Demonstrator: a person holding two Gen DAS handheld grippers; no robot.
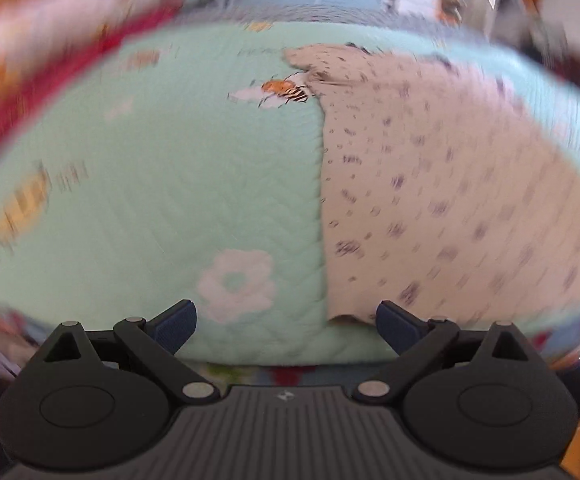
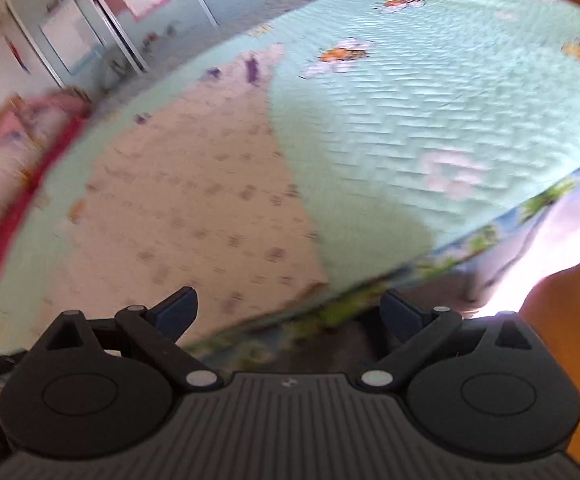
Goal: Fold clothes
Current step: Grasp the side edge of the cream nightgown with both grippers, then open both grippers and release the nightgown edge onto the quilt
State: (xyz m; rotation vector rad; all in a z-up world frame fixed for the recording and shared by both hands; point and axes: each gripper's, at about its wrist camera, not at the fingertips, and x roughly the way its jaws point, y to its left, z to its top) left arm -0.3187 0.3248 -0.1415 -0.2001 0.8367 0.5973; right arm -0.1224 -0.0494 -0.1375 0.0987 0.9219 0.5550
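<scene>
Lying flat on the bed [image 1: 149, 184], garment [image 1: 430, 184] runs lengthwise away from me; my left gripper [image 1: 285, 326] nearest its near corner, right gripper [image 2: 287, 316] off the edge; both fingers apart, empty.

Both black plastic two-finger grippers are spread wide with nothing between the blue-padded fingertips. The left gripper [image 1: 285, 326] looks level, its blue pads [image 1: 175, 326] angled outward on each side. The right gripper [image 2: 287, 316] sits tilted, fingers splayed the same way, pads [image 2: 177, 314] bare. A bit of the person's bare forearm [image 2: 570, 320] shows at the right edge of the right wrist view, blurry
</scene>
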